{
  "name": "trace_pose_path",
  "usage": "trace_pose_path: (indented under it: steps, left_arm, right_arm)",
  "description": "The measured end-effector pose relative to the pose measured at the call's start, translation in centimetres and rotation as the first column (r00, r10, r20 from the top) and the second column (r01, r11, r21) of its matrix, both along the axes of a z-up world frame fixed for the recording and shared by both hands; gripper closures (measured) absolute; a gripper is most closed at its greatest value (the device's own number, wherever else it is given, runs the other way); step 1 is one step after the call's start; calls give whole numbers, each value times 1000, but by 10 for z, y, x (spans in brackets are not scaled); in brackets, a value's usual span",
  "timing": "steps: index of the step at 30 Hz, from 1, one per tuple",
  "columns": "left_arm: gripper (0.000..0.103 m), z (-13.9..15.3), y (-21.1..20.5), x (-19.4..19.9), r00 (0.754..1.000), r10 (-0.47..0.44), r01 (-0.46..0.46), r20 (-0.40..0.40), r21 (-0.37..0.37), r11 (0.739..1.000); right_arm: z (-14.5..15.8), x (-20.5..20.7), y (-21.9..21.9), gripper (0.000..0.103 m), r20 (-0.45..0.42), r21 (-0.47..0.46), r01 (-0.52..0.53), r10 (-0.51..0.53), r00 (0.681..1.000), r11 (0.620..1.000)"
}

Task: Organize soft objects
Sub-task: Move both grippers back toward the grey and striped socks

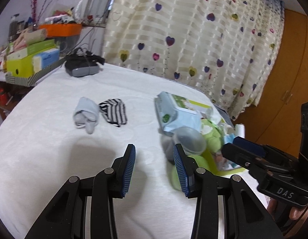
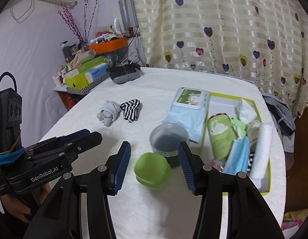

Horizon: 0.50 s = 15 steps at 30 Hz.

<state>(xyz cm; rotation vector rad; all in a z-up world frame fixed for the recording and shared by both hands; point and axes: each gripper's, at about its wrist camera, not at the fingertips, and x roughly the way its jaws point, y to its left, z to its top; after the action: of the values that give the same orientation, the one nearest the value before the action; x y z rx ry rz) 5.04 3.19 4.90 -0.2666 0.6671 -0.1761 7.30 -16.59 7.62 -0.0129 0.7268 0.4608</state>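
A white table (image 2: 134,209) filled most of both views, with a heart-print curtain (image 2: 223,29) hanging behind it. At its far left corner sat a stack of boxes (image 2: 84,75) under an orange tray (image 2: 108,46), and beside them a dark gadget (image 2: 125,74) wrapped in cable.

On the right side lay one green-edged box (image 2: 267,189), crowded with soft things: a green cloth (image 2: 220,137) with a rabbit on it, a blue mask (image 2: 239,159), a white roll (image 2: 261,151) and a tissue (image 2: 246,109). One wipes pack (image 2: 187,111) leaned against the box's left edge. Just in front of it stood one clear tub (image 2: 168,137) with a dark inside, and touching that, nearer the camera, one green round case (image 2: 152,171).

Two small cloth bundles lay side by side mid-table, well apart from the box: a grey sock (image 2: 109,113) and a striped sock (image 2: 130,109).

The right gripper (image 2: 154,167) hung over the table with its jaws standing wide, gripping nothing; the green case sat between them on the table, and the tub lay just beyond the right jaw's tip. The left gripper (image 1: 154,171) was about half open and empty, only bare table between its fingers; the socks lay well ahead and to its left, with nothing in the way. The tub and case sat just off its right jaw.
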Motion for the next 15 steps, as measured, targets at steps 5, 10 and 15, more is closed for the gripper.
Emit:
trace_pose_path:
  steps: [5,10,15]
  left_arm:
    - [65,-3,23,7,999,47,-47,-12,6,999]
    - [64,-4,46,14,996,90,-90,-18,18,996]
    - [64,-3,65,22,992,121,-121,-16,28,992]
  right_arm:
    - [0,8,15,52,0,-2,-26,26,1000,1000]
    - [0,22,34,52,-5,-20,-53,53,999,998]
    - [-1,41,55,52,-25,-33,-81,80,996,996]
